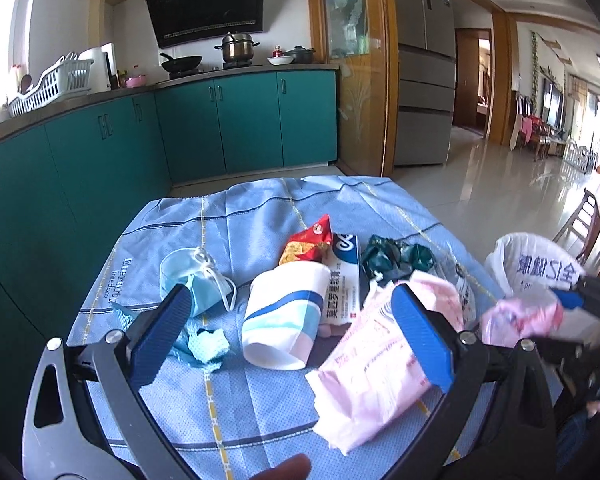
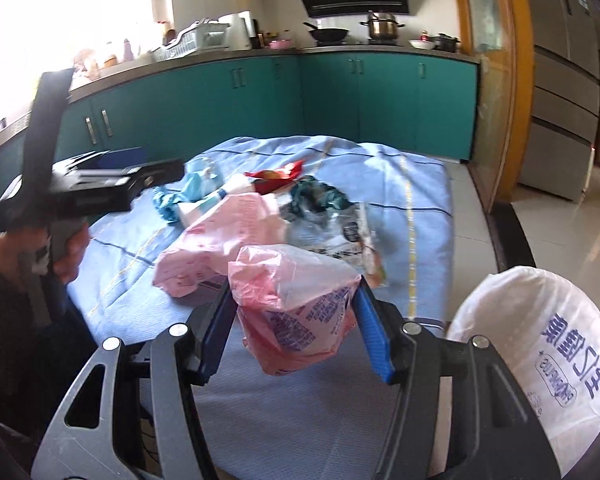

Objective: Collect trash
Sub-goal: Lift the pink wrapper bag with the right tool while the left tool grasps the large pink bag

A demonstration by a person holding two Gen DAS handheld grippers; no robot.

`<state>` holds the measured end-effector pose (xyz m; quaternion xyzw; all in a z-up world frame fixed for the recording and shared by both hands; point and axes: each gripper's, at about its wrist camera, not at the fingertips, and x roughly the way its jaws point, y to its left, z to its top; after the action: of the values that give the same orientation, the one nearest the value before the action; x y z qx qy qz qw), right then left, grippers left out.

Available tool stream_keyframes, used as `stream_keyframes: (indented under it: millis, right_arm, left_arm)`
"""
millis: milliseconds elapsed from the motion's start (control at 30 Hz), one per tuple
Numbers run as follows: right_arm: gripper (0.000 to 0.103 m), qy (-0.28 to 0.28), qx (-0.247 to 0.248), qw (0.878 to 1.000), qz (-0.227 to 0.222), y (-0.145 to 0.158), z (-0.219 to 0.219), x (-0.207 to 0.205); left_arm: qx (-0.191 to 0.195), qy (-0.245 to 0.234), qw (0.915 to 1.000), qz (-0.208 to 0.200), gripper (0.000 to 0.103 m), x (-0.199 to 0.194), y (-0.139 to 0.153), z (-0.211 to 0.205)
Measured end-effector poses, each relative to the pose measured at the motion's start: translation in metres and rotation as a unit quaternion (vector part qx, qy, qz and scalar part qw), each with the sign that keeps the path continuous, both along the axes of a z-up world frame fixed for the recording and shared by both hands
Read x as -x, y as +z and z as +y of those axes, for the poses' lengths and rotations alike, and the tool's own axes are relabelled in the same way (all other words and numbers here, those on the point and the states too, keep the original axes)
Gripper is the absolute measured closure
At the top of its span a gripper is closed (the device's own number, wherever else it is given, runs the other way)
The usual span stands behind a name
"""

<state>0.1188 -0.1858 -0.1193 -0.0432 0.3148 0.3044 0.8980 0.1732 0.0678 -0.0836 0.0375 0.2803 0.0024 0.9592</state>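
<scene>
Blue cloth (image 2: 404, 200) near edge bare; right gripper (image 2: 296, 332) jaws clamp pink bag (image 2: 296, 320); left gripper (image 1: 292, 332) jaws wide, empty.

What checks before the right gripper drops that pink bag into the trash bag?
1. Grip: right gripper has both pads on the pink plastic bag - ok.
2. Bag lifted off the blue cloth: hangs between the fingers, bottom looks free - ok.
3. White trash bag within view, beside the table on the right - ok.
4. Trash bag mouth open: only its side shows - cannot tell.
5. Left gripper out of the way: open over the pink wrapper, away from the trash bag - ok.
6. Table finished: mask, paper cup, box remain - not ok.
</scene>
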Motion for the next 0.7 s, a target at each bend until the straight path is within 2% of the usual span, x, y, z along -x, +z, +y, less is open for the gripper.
stream_keyframes:
  millis: [300,500,700]
  right_arm:
    - [0.045,-0.027,0.000,1.000,0.005,-0.001,-0.006,-0.008]
    - [0.045,-0.046,0.000,0.999,0.007,-0.002,-0.012,-0.012]
    - [0.045,-0.053,0.002,0.999,0.009,-0.003,-0.014,-0.014]
  left_arm:
    - [-0.072,-0.042,0.9965,0.005,0.003,0.014,-0.015,-0.037]
    - [-0.085,-0.062,0.9942,0.023,0.003,0.016,-0.024,-0.046]
    - [-0.078,-0.073,0.9917,0.071,0.003,0.009,-0.039,-0.050]
